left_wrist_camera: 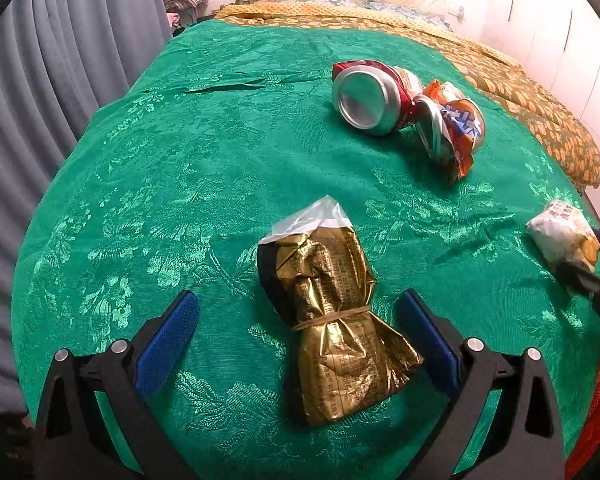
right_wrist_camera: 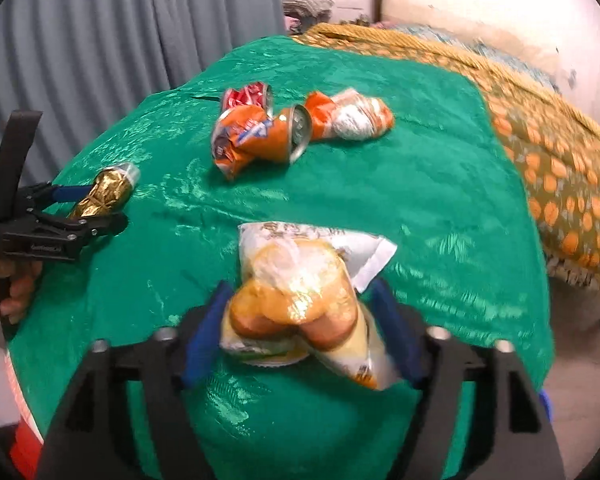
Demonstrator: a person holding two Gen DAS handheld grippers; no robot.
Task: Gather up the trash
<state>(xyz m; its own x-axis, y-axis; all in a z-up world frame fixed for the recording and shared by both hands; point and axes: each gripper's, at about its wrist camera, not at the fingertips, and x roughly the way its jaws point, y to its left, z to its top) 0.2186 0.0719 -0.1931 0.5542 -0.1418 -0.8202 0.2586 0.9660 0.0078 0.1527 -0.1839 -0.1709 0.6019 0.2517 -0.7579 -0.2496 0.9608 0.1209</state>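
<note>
A crumpled gold wrapper [left_wrist_camera: 332, 320], tied with a rubber band, lies on the green cloth [left_wrist_camera: 180, 160]. My left gripper [left_wrist_camera: 299, 300] stands open around it, with both blue pads clear of the foil. A clear snack bag [right_wrist_camera: 296, 292] with round orange-brown pieces lies between the fingers of my right gripper [right_wrist_camera: 300, 292]. A small gap shows at the right pad, so I read this gripper as open; the view is blurred. A crushed red can [left_wrist_camera: 370, 96] and a crushed orange can [left_wrist_camera: 448, 128] lie together farther back.
An orange-and-white wrapper [right_wrist_camera: 352, 116] lies beside the cans. A bed with a yellow-orange cover [left_wrist_camera: 520, 92] borders the cloth at the right, and a grey curtain [left_wrist_camera: 40, 80] hangs at the left. Something red [left_wrist_camera: 592, 420] sits below the cloth's near edge.
</note>
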